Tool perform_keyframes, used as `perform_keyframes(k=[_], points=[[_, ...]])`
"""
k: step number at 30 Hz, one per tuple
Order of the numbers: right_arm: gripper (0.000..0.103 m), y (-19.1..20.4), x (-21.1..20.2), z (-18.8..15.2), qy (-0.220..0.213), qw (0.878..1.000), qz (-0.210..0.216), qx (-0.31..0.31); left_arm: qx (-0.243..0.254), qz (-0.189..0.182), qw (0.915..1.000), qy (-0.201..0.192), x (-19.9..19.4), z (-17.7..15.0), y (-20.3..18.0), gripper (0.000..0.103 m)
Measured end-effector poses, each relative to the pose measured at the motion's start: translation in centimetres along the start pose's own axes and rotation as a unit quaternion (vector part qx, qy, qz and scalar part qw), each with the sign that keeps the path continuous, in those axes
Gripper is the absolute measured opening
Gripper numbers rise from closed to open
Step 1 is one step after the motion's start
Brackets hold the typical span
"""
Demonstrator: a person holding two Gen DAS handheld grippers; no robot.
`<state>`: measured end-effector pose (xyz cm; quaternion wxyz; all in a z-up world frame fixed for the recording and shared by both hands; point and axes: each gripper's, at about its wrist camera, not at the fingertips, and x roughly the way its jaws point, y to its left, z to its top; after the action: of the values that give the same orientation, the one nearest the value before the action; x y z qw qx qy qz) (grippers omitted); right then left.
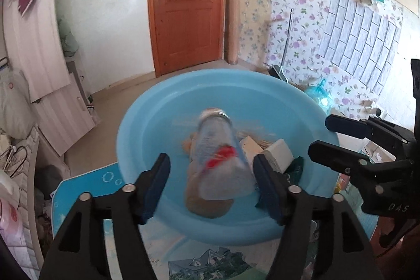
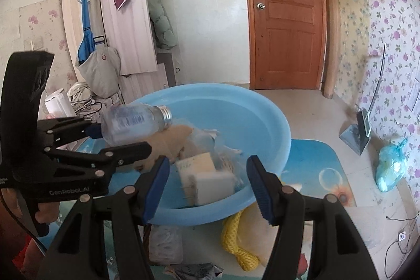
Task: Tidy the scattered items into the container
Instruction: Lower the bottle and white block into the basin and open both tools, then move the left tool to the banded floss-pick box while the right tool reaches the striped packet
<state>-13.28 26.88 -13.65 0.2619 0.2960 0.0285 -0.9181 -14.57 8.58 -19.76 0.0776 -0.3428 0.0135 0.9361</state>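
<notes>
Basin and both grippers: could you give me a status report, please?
Left gripper open, clear bottle blurred between its fingers above blue basin. Right gripper open, empty. Yellow mesh item outside.

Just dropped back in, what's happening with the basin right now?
The left gripper has its jaws wide open, with a clear plastic bottle between them, blurred, over the blue basin; contact isn't clear. A brown item and white boxes already lie in the basin. The right gripper hangs open and empty at the near rim. A yellow mesh piece is outside on the mat.
</notes>
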Motion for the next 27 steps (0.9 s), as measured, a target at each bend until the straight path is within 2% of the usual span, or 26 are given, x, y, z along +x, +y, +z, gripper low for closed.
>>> perform_keyframes(k=[2,8,11,17,27], points=[[0.061,-0.2,-0.2,-0.1,0.0,1.0,0.006,0.01,0.001,0.008,1.0,-0.006,-0.7,-0.3,0.0,0.081],[0.061,-0.4,-1.8,-0.7,-0.006,1.0,0.002,0.022,0.013,0.016,0.9997,-0.01,-2.3,-1.4,-0.6,0.083],[0.061,-0.1,-2.7,-1.3,-0.005,1.0,-0.002,0.019,0.007,0.017,0.9998,-0.004,-2.8,-2.4,-0.8,0.089],[0.061,-0.5,-4.4,-2.8,-0.004,0.999,-0.009,0.045,0.007,0.015,0.9998,-0.007,-4.5,-4.2,-1.6,0.092],[0.061,-0.3,-5.6,-6.0,0.028,0.998,-0.005,0.062,0.014,0.011,0.9998,0.009,-5.2,-7.1,-2.2,0.093]])
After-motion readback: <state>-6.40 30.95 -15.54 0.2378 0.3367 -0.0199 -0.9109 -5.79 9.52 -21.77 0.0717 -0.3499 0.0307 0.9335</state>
